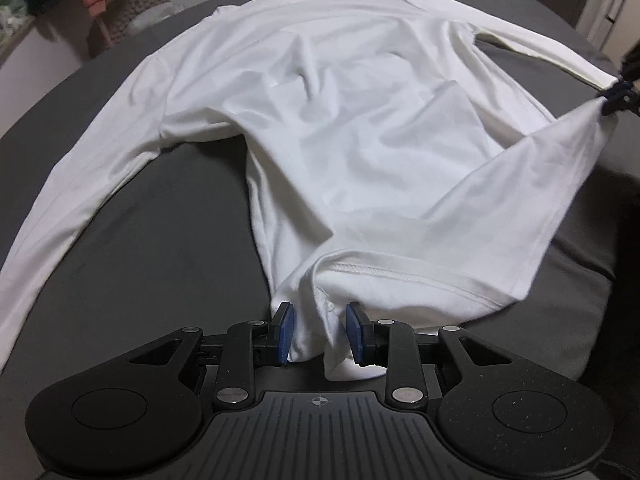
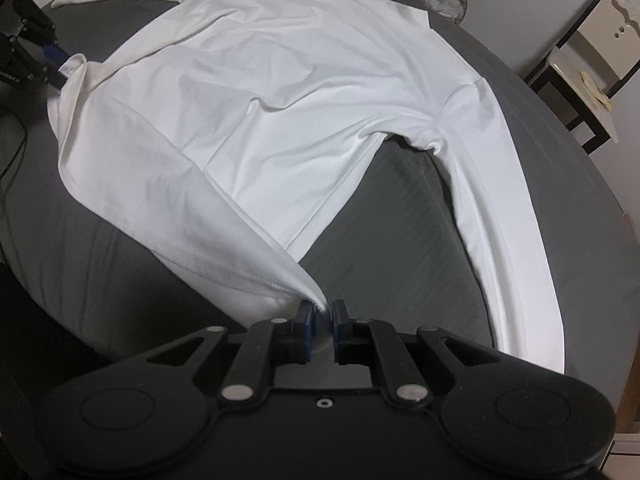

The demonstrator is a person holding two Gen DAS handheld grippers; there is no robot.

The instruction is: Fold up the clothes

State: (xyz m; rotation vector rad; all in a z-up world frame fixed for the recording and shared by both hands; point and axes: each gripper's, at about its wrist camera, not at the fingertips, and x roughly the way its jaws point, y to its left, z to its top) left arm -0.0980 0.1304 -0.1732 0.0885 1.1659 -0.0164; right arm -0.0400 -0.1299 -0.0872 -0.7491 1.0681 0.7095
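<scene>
left gripper [image 1: 319, 334]: clamps a bunched hem corner of the white shirt [image 1: 340, 120]
right gripper [image 2: 320, 330]: pinches the other corner, keeping the hem taut for folding

Grey-sheeted bed [image 1: 168, 216], smooth surface, white long-sleeved shirt [image 1: 340, 128] spread across it, sleeves angled outward on both sides, hem end gathered and raised off the sheet
</scene>
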